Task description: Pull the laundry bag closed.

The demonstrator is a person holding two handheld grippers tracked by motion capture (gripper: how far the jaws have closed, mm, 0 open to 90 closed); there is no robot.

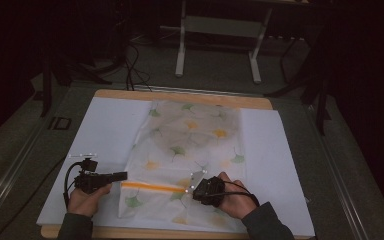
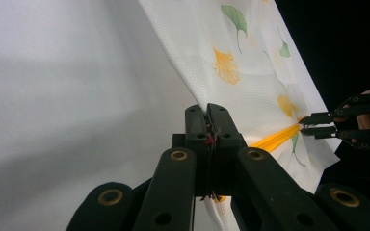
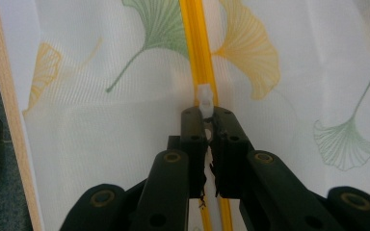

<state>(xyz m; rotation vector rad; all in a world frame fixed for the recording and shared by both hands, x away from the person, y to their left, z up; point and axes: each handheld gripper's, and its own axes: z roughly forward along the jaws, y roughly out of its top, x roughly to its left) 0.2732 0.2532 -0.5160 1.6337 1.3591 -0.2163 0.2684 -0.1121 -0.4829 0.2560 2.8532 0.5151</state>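
- A thin mesh pouch (image 1: 180, 160) printed with ginkgo leaves is laid flat at the middle of the tabletop (image 1: 105, 130), its yellow zipper (image 1: 152, 187) running across the end at 6 o'clock.
- It is judged light, soft and floppy; the weave would bunch or slide if pulled unheld.
- The firmest holds are judged to be the small white zipper slider (image 3: 205, 97) and the fabric edge at the zipper's end.
- The left gripper (image 2: 207, 111), at 9 o'clock of the zipper, is clenched on the pouch's edge.
- The right gripper (image 3: 207, 113), at 3 o'clock, is closed on the slider's near end; its fingers (image 3: 192, 127) are nearly together.
- A white sheet covers the tabletop beneath.
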